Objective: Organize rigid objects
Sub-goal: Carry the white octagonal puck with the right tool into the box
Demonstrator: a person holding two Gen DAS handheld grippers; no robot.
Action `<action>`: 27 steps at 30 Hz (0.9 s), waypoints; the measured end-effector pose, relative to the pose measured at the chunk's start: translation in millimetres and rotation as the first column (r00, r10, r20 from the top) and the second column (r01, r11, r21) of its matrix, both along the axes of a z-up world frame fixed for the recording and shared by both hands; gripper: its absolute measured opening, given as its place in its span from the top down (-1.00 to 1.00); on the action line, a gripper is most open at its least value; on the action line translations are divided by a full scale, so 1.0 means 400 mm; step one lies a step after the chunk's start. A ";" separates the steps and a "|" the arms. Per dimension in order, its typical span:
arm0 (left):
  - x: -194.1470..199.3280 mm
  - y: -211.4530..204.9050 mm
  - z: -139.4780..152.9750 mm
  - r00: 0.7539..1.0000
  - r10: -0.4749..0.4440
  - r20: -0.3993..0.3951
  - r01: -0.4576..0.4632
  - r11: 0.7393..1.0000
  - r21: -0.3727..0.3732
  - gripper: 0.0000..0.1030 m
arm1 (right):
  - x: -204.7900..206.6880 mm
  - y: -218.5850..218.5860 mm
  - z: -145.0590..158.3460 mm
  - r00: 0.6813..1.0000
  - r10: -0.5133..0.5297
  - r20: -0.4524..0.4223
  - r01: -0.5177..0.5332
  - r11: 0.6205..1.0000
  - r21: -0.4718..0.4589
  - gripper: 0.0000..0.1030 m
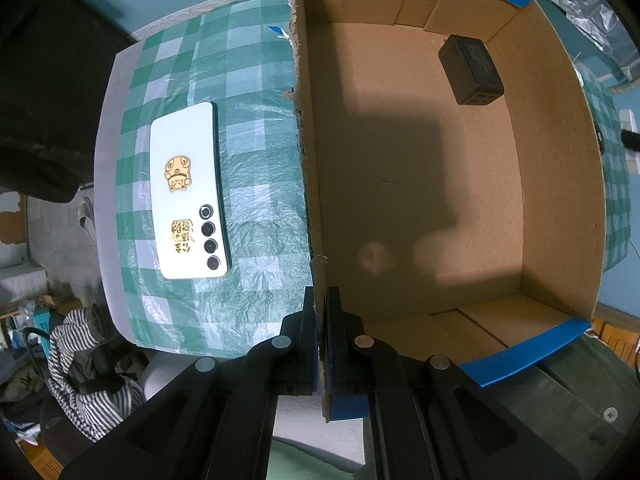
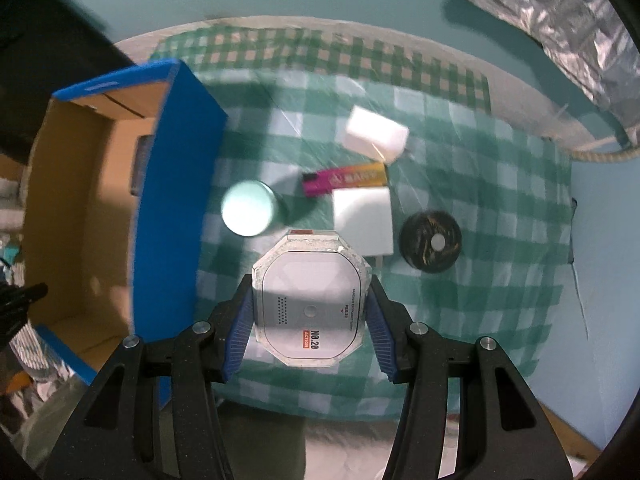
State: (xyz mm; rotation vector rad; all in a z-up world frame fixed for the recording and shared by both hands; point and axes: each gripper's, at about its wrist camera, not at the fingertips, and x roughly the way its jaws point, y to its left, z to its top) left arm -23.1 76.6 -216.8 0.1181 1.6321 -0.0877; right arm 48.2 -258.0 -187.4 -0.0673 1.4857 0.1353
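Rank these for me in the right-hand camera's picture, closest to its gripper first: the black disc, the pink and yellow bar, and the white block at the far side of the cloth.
From the right gripper, which holds an octagonal white case:
1. Black disc, just ahead, to the right.
2. Pink and yellow bar, farther ahead, near the middle.
3. White block, farthest, beyond the bar.

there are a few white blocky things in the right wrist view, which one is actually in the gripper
The octagonal white device with orange lettering: the right gripper's blue pads clamp its sides. The white adapter and white block lie untouched on the checked cloth.
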 end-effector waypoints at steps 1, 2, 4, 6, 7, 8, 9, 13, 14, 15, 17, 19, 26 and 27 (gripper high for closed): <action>-0.001 -0.001 -0.001 1.000 -0.001 0.000 0.001 1.000 0.000 0.94 | -0.001 0.014 0.013 1.000 0.009 0.007 -0.009 1.000 0.002 -0.01; -0.001 0.000 0.001 1.000 -0.001 0.000 0.001 1.000 -0.001 0.94 | 0.000 0.025 0.026 1.000 0.018 0.013 -0.018 1.000 0.004 -0.01; -0.001 -0.001 0.001 1.000 -0.003 0.000 0.003 1.000 0.000 0.94 | 0.008 0.049 0.044 0.999 0.041 0.025 -0.041 0.999 0.009 -0.01; -0.001 -0.001 0.001 1.000 -0.001 0.000 0.001 1.000 -0.001 0.94 | 0.016 0.074 0.063 0.997 0.064 0.037 -0.065 0.998 0.014 -0.02; -0.001 -0.001 0.000 1.000 -0.001 0.000 0.001 1.000 -0.001 0.94 | 0.019 0.084 0.073 0.996 0.074 0.042 -0.075 0.997 0.017 -0.02; -0.001 -0.001 0.000 1.000 -0.001 0.001 0.001 1.000 -0.001 0.94 | 0.023 0.096 0.080 0.995 0.085 0.046 -0.086 0.996 0.020 -0.02; -0.001 -0.001 0.000 1.000 -0.001 0.000 0.001 1.000 -0.001 0.94 | 0.027 0.109 0.087 0.994 0.098 0.051 -0.099 0.995 0.023 -0.02; -0.001 -0.002 0.001 1.000 -0.002 0.000 0.002 1.000 0.000 0.94 | 0.045 0.162 0.106 0.987 0.143 0.068 -0.145 0.989 0.028 -0.02; -0.001 -0.002 0.001 1.000 -0.002 0.000 0.002 1.000 0.000 0.94 | 0.051 0.179 0.107 0.985 0.158 0.071 -0.160 0.987 0.028 -0.02; -0.001 -0.003 0.001 1.000 -0.002 0.000 0.002 1.000 0.000 0.94 | 0.055 0.192 0.109 0.983 0.170 0.073 -0.172 0.985 0.030 -0.02; -0.001 -0.002 0.001 1.000 -0.002 0.000 0.002 1.000 0.000 0.94 | 0.065 0.218 0.106 0.979 0.190 0.073 -0.193 0.980 0.036 -0.02; -0.001 -0.004 0.001 1.000 -0.004 0.000 0.004 1.000 0.001 0.94 | 0.075 0.247 0.101 0.974 0.216 0.071 -0.219 0.975 0.035 -0.02; 0.001 -0.008 0.002 1.000 -0.011 -0.002 0.011 1.000 0.003 0.94 | 0.110 0.324 0.067 0.960 0.275 0.058 -0.278 0.960 0.036 -0.02; 0.001 -0.008 0.003 1.000 -0.011 -0.002 0.011 1.000 0.003 0.94 | 0.113 0.334 0.062 0.957 0.284 0.057 -0.286 0.958 0.034 -0.02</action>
